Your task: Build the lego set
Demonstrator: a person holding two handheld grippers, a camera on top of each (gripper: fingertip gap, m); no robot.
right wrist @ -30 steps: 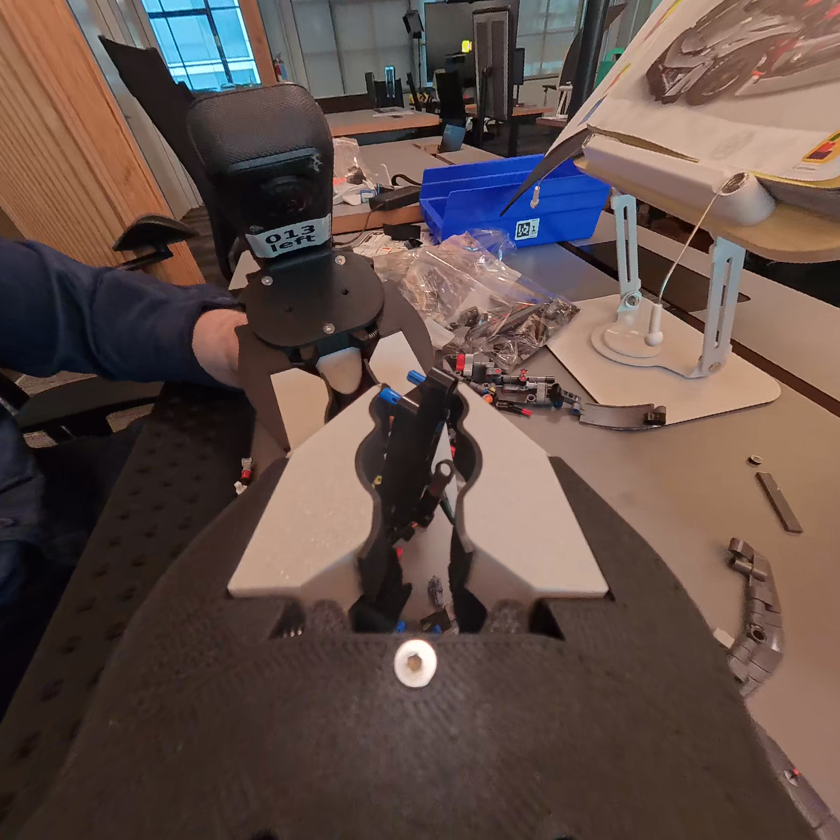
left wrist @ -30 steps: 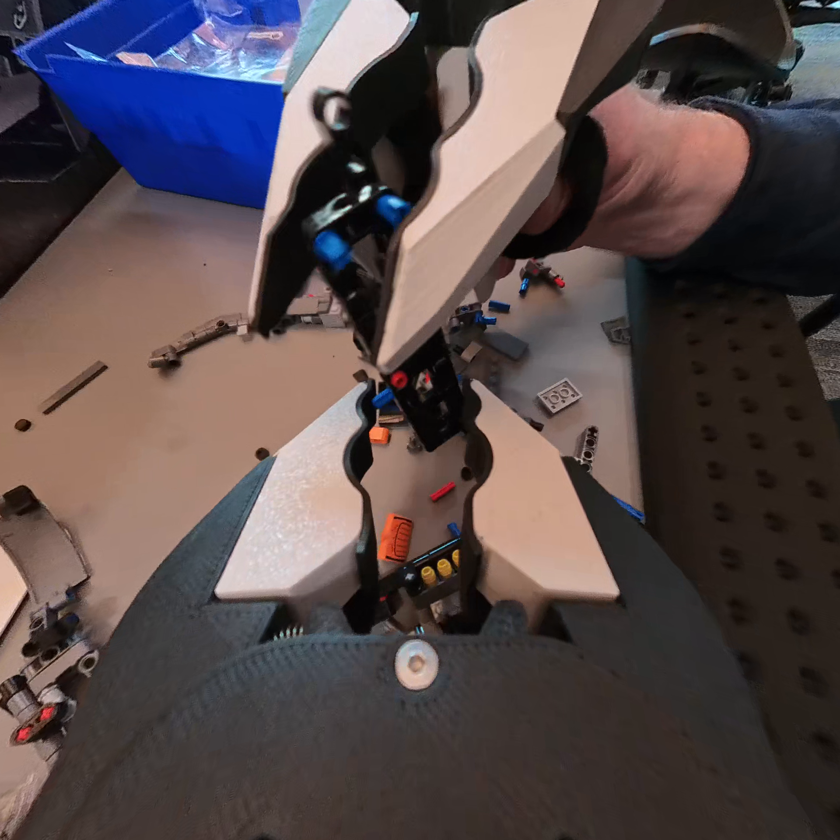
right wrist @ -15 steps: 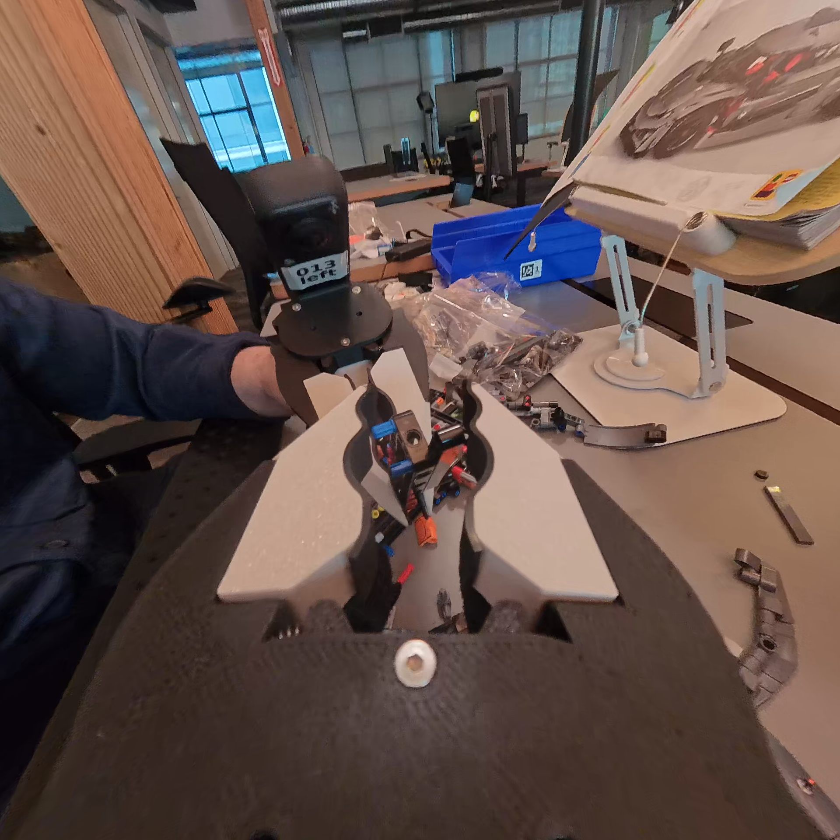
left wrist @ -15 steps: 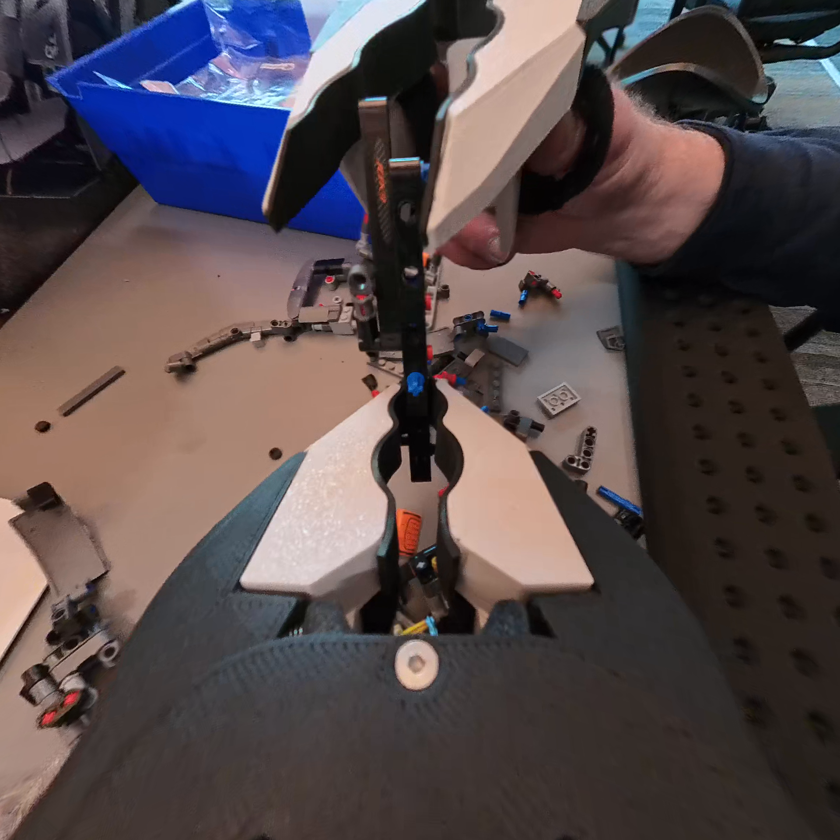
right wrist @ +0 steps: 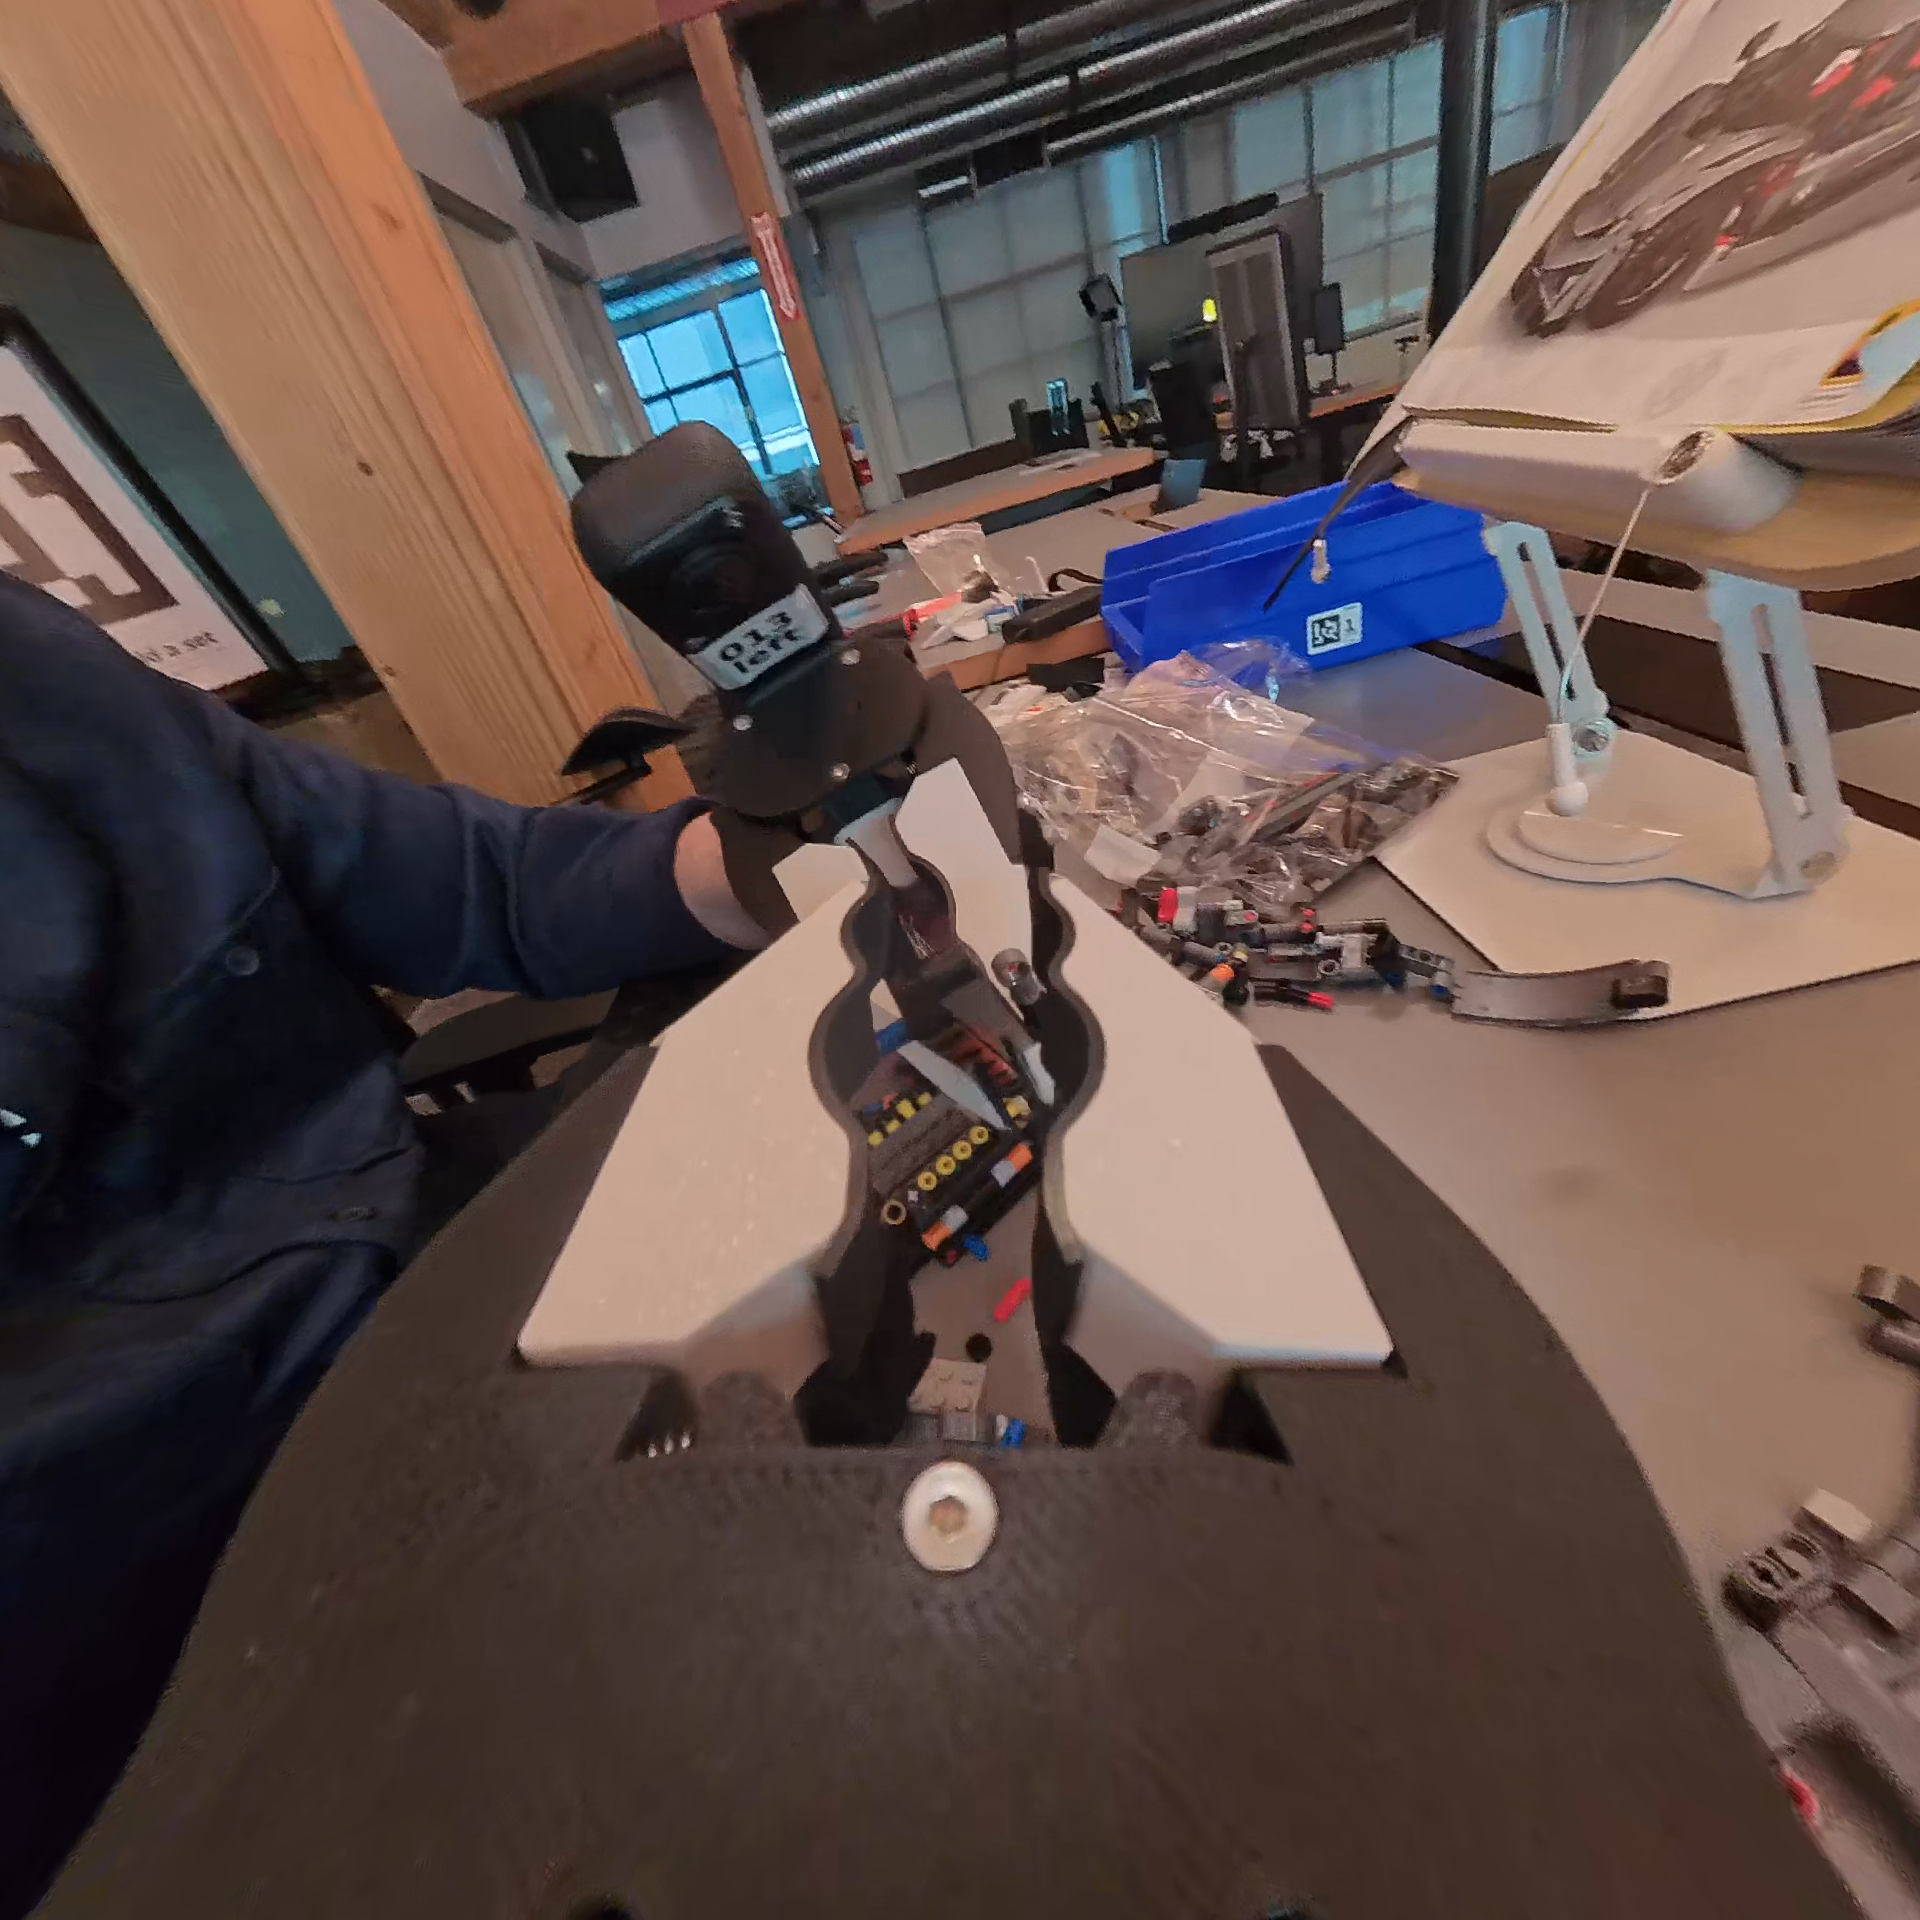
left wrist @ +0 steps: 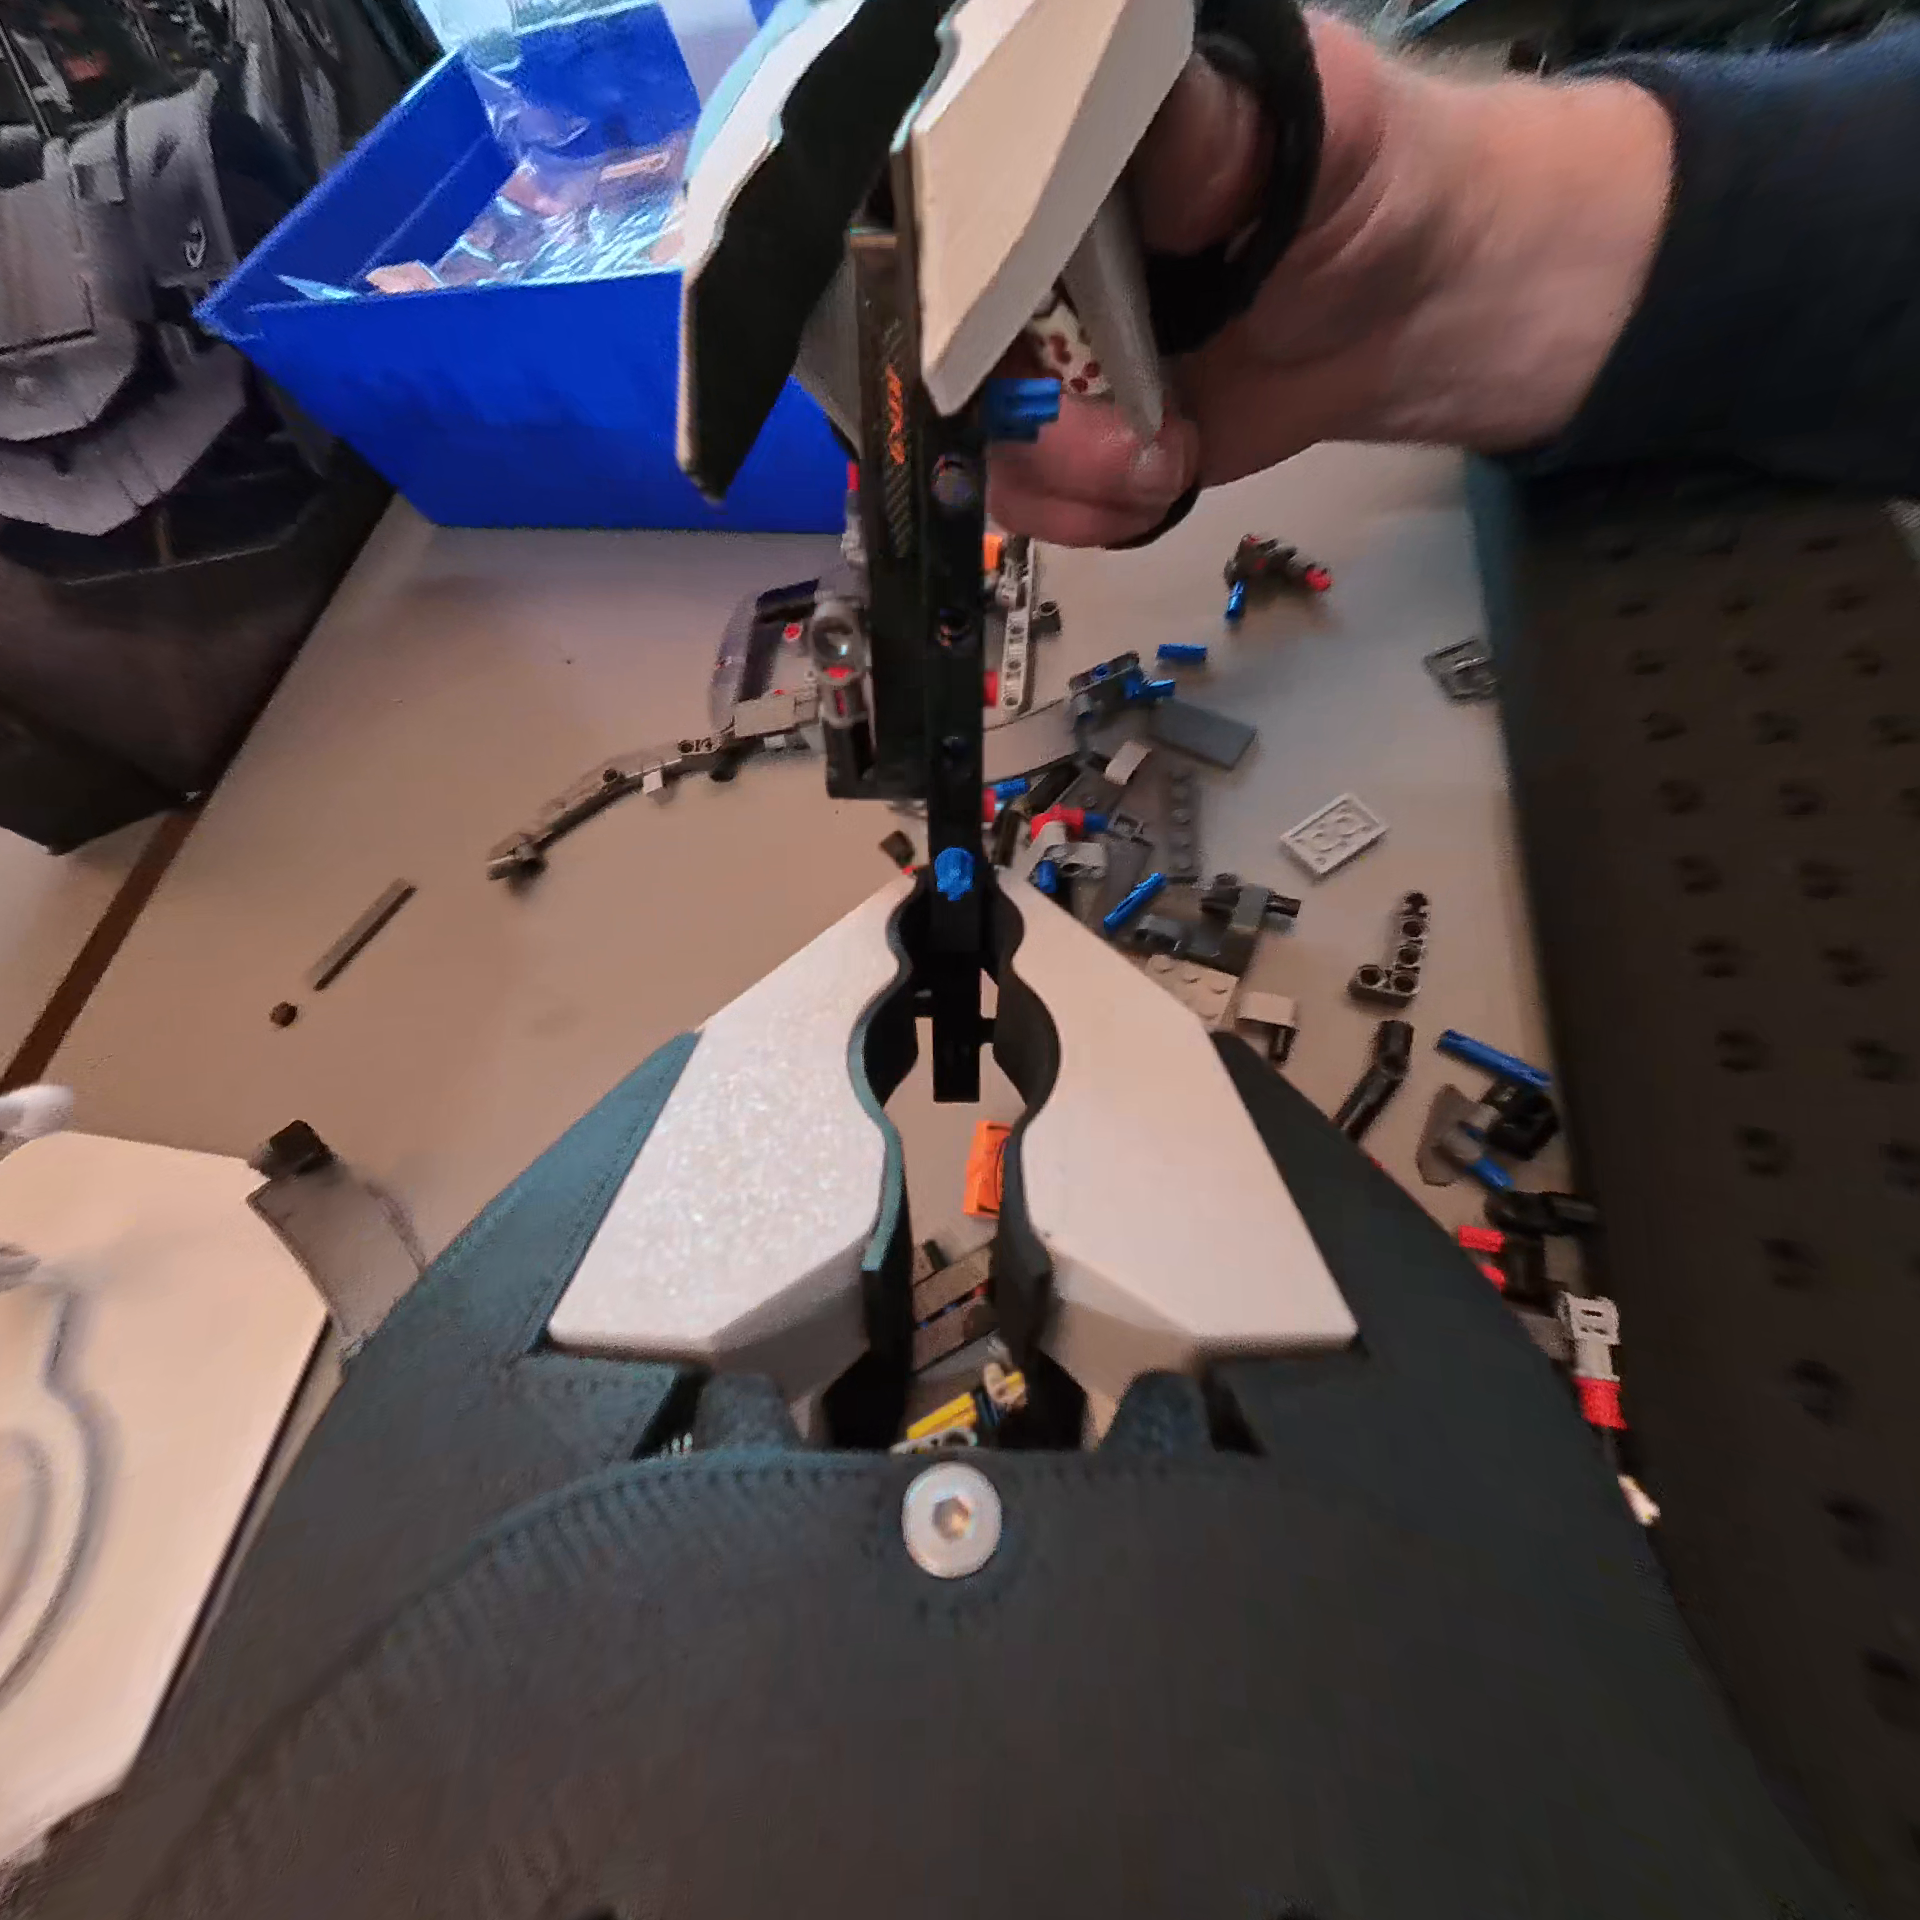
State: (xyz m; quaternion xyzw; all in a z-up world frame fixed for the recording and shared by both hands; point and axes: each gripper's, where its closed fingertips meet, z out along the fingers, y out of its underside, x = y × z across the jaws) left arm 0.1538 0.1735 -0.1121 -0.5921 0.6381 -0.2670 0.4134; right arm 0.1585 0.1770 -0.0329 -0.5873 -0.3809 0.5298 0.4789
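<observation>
A long black lego assembly [left wrist: 925, 644] with blue pins stands upright and edge-on above the table, held at both ends. My left gripper [left wrist: 951, 920] is shut on its lower end. My right gripper [left wrist: 862, 416] comes down from above, held by a person's hand [left wrist: 1351, 260], and is shut on its upper end. In the right wrist view the assembly [right wrist: 940, 966] shows between my right gripper's fingertips [right wrist: 951, 894], with the left gripper [right wrist: 894, 883] just beyond. A black build with yellow pins [right wrist: 935, 1153] lies on the table below.
Loose lego pieces [left wrist: 1195, 810] are scattered over the grey table [left wrist: 520, 935]. A blue bin [left wrist: 499, 343] stands at the back. A bag of pieces [right wrist: 1226, 769], a grey curved panel [right wrist: 1548, 997] and a booklet on a white stand [right wrist: 1662, 260] are beyond. A dark perforated surface [left wrist: 1714, 935] borders the table. Across from one pair of fingers to the other is roughly 8 centimetres. The grey curved panel [right wrist: 1548, 997] sits 20 centimetres or so from the ends of my left fingers. It turns up in the left wrist view [left wrist: 346, 1220] as well.
The assembly turned from tilted to upright and edge-on. My left gripper's jaws narrowed onto its lower end. The right gripper lifted and tilted back.
</observation>
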